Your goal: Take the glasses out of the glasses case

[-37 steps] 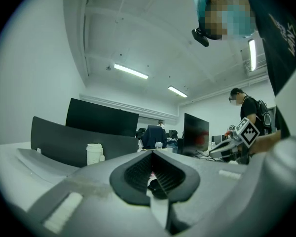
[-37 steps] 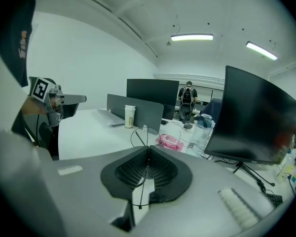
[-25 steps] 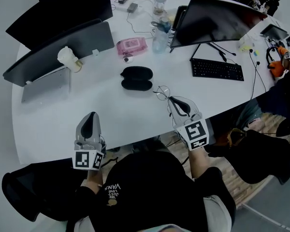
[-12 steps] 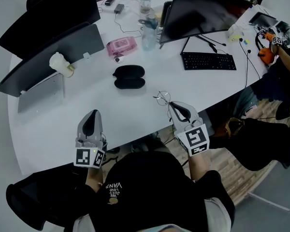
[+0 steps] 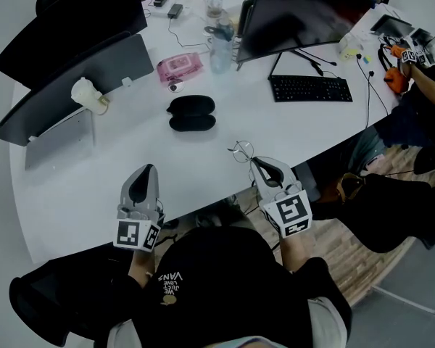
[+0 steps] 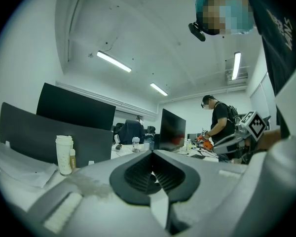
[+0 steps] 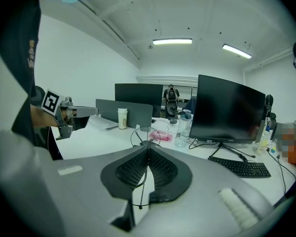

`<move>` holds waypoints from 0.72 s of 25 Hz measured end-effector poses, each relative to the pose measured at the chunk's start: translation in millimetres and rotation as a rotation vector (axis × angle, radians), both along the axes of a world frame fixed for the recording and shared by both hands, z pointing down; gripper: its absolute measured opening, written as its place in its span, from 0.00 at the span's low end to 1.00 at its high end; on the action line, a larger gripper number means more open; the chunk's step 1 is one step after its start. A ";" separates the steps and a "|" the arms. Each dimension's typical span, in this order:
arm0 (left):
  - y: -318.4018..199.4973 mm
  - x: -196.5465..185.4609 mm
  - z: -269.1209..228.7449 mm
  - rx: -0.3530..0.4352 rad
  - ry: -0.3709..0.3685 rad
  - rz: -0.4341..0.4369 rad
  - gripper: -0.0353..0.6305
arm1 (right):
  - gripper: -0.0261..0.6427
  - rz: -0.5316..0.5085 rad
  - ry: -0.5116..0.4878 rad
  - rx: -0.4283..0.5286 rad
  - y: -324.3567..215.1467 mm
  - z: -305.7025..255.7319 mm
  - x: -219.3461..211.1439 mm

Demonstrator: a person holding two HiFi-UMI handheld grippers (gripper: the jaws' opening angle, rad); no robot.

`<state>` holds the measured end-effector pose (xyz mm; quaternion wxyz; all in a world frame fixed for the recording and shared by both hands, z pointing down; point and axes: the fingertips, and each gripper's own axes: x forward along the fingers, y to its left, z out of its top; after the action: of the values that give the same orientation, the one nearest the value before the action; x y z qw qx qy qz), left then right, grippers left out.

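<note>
The black glasses case (image 5: 191,114) lies open on the white table (image 5: 101,158), in front of the pink pack. My right gripper (image 5: 253,162) is shut on the thin wire-framed glasses (image 5: 241,151), which stick out past its tips above the table's near edge. In the right gripper view the round lenses (image 7: 144,136) show just beyond the shut jaws, and a temple arm runs back between the pads. My left gripper (image 5: 144,171) is shut and empty, held over the near left of the table, well apart from the case.
A keyboard (image 5: 309,88) and a dark monitor (image 5: 304,13) stand at the right. A pink wipes pack (image 5: 179,67), a water bottle (image 5: 220,46), a white cup (image 5: 88,94) and two grey screens (image 5: 72,78) lie behind. Another person (image 5: 420,71) works at the far right.
My right gripper has drawn the glasses slightly further toward me, away from the case. The head view has shifted a little. My left gripper has hardly moved.
</note>
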<state>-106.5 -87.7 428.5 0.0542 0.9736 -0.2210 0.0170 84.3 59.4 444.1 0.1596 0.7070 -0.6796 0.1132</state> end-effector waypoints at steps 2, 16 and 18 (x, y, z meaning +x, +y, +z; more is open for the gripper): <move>1.8 -0.2 2.5 -0.008 -0.003 0.002 0.05 | 0.05 0.000 -0.008 -0.003 0.7 1.2 -1.7; 6.5 4.9 10.1 -0.023 -0.015 0.005 0.06 | 0.05 -0.026 -0.050 -0.023 2.8 13.4 -15.9; 7.2 5.1 10.2 -0.026 -0.014 0.003 0.05 | 0.05 -0.031 -0.049 -0.028 2.6 14.0 -16.4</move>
<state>-101.4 -80.5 438.7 0.0651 0.9731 -0.2195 0.0266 67.8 62.0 458.1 0.1545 0.6910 -0.6927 0.1374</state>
